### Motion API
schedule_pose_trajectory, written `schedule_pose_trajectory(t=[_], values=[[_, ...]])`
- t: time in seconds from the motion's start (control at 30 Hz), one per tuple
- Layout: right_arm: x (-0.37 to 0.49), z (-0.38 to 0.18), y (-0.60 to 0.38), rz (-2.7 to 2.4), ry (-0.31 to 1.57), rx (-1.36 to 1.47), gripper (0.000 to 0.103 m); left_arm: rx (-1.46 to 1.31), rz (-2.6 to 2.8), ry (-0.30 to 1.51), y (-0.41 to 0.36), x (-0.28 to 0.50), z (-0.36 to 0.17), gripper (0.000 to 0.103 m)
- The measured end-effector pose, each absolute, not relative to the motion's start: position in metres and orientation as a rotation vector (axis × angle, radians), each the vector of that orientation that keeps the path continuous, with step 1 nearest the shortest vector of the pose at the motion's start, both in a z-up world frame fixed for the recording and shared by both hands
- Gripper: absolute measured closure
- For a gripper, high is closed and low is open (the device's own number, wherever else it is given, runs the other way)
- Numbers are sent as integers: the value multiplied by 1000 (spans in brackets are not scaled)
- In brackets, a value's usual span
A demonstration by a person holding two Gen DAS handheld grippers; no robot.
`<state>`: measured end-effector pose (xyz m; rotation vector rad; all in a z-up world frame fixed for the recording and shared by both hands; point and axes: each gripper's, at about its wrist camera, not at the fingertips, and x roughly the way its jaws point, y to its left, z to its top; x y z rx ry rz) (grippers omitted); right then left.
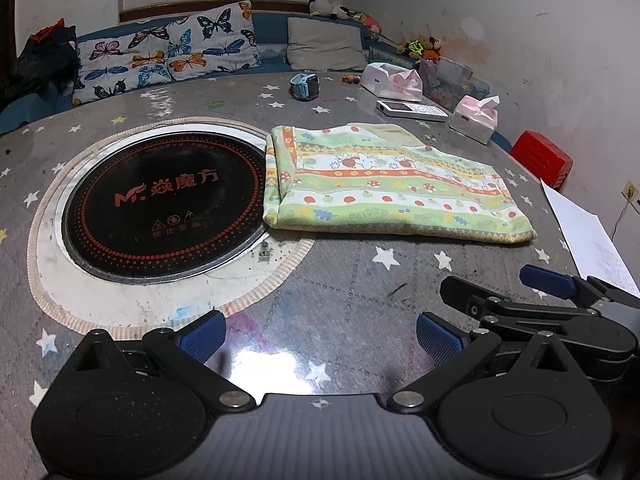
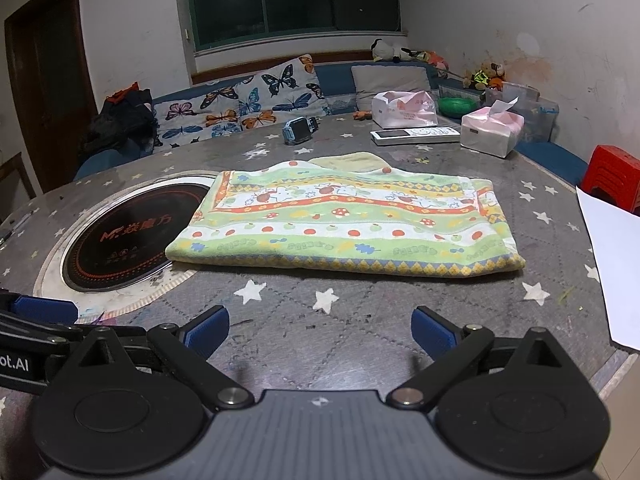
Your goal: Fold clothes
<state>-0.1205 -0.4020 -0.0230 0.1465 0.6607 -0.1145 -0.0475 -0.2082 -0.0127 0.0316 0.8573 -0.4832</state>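
A folded green, white and orange patterned cloth (image 1: 384,184) lies flat on the grey star-print table, its left edge just over the rim of the black induction hob; it also shows in the right wrist view (image 2: 344,224). My left gripper (image 1: 320,338) is open and empty, low over the table in front of the cloth. My right gripper (image 2: 320,330) is open and empty, also short of the cloth's near edge. The right gripper's blue fingers (image 1: 548,280) show at the right of the left wrist view.
A round black induction hob (image 1: 160,208) is set in the table at left. At the back stand tissue boxes (image 2: 490,130), a white remote (image 2: 414,135) and a blue watch (image 2: 298,130). White paper (image 2: 616,272) lies at the right edge. A red stool (image 2: 616,176) stands beyond.
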Motion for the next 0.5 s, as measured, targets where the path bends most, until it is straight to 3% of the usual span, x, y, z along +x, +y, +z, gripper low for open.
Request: schedule_pose_trajectory(t=[0.5], values=[[-125,-19,-402,-119,651,150,4,30,-486,852,-209,-54,-11,0]])
